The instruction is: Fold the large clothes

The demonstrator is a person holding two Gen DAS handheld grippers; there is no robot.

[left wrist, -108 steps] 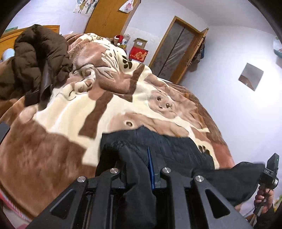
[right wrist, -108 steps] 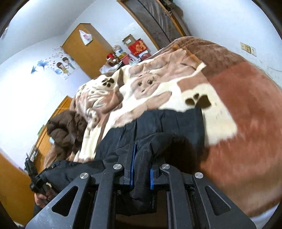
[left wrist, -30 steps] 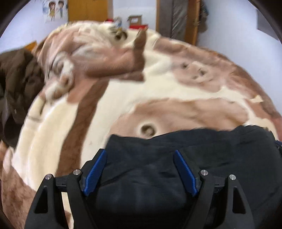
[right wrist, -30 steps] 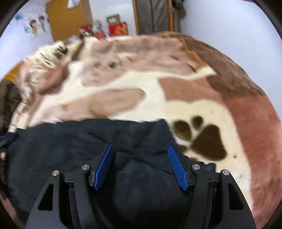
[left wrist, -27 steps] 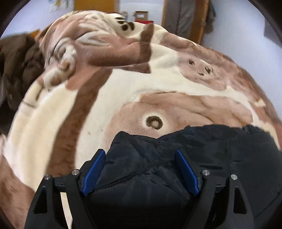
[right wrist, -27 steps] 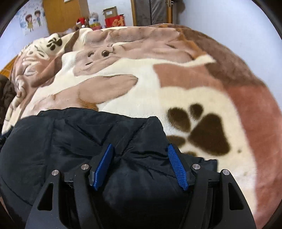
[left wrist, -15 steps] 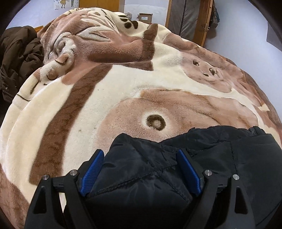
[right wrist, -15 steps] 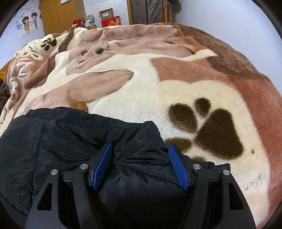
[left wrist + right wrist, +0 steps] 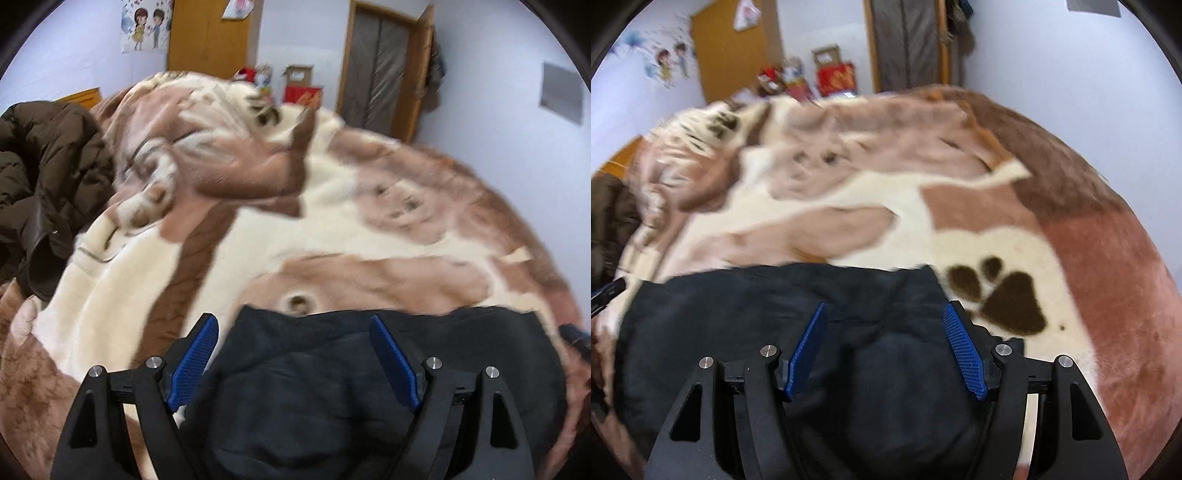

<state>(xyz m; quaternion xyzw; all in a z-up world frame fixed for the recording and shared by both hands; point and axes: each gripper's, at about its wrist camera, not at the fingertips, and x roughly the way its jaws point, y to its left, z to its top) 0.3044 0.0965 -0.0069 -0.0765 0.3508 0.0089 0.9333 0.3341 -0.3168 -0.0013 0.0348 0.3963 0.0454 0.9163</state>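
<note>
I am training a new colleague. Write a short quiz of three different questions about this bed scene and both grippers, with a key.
1. True or false: the left gripper is clamped on the black jacket.
2. Multiple choice: what is printed on the plush blanket just right of the right gripper? A) a star B) a dark brown paw print C) a flower
3. Short answer: which garment lies at the left edge of the bed in the left wrist view?

Key
1. False: the blue pads stand wide apart over the jacket and do not press on it.
2. B, the paw print.
3. A brown puffer jacket, bunched up.
</note>
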